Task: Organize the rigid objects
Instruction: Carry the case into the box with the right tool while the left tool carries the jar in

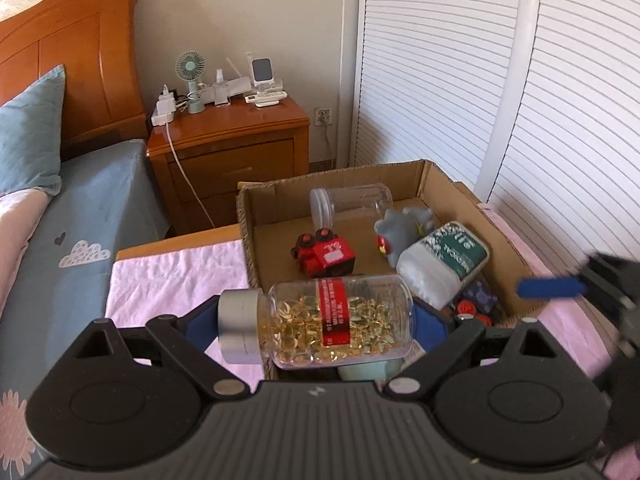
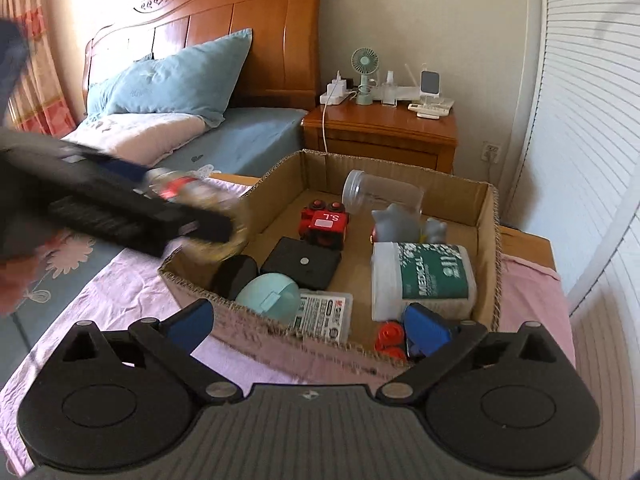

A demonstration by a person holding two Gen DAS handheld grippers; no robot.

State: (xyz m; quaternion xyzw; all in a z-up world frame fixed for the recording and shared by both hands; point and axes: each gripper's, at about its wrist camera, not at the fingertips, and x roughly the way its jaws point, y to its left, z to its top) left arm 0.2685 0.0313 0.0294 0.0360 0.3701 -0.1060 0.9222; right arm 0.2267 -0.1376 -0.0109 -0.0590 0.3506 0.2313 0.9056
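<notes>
Lying crosswise in the clamped left hand-held gripper (image 1: 316, 322), capsule bottle (image 1: 320, 320) (silver cap leftward); right hand-held gripper (image 2: 308, 326) apart.

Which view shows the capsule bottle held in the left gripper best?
The left wrist view: the capsule bottle lies sideways across the left gripper, sharp, with silver cap, red label and golden capsules visible. The right wrist view shows only a motion-blurred glimpse of it behind that gripper.

In the right wrist view the left claw (image 2: 224, 236) is a dark smear, and the pill bottle (image 2: 188, 190) it carries is blurred beyond reading. In the left wrist view the right claw (image 1: 592, 280) blurs at the picture's edge. The pill bottle (image 1: 320, 320) hides the cardboard box's (image 1: 440, 184) near corner. The small red-capped things (image 2: 390, 340) are too hidden to identify.
</notes>
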